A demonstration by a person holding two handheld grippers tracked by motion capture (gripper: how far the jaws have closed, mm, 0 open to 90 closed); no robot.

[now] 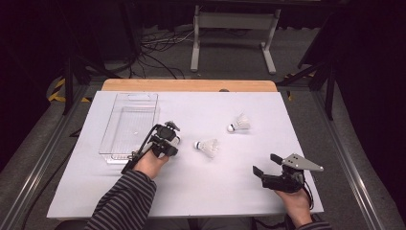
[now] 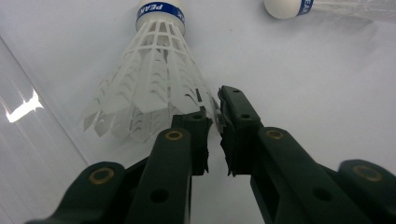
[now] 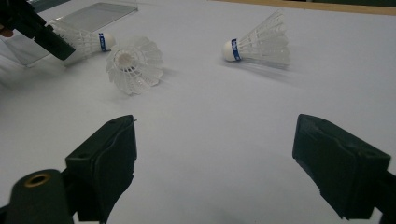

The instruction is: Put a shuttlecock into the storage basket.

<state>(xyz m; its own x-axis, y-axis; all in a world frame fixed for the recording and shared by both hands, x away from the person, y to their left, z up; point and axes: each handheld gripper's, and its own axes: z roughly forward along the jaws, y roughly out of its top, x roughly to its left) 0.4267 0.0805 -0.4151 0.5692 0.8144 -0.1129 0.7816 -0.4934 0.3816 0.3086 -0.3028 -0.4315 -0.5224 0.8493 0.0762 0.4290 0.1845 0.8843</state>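
High view: left gripper sits left of frame centre, just right of the clear tray that lies at upper left of the white surface. Right gripper rests at lower right, well apart from everything.

Left gripper view: the fingers are nearly closed, pinching the skirt edge of a shuttlecock that fills the upper left of the frame, cork with blue band pointing to the top edge. A thin sliver of feather sits in the narrow gap between the fingers, so they are grasping the skirt rim. The tray edge runs along the left side of the frame. A second shuttlecock cork shows at the top right.

Right gripper view: the fingers are spread wide and hold nothing, at the bottom left and bottom right of the frame. Three shuttlecocks lie on the surface in the upper half: the held one at upper left, cork to the right, with the left gripper's black tip on its skirt; a middle shuttlecock just right of it, near but apart, cork facing the camera; a far shuttlecock at upper right, on its side, cork to the left.

High view: middle shuttlecock near frame centre, far shuttlecock up and to the right of it.
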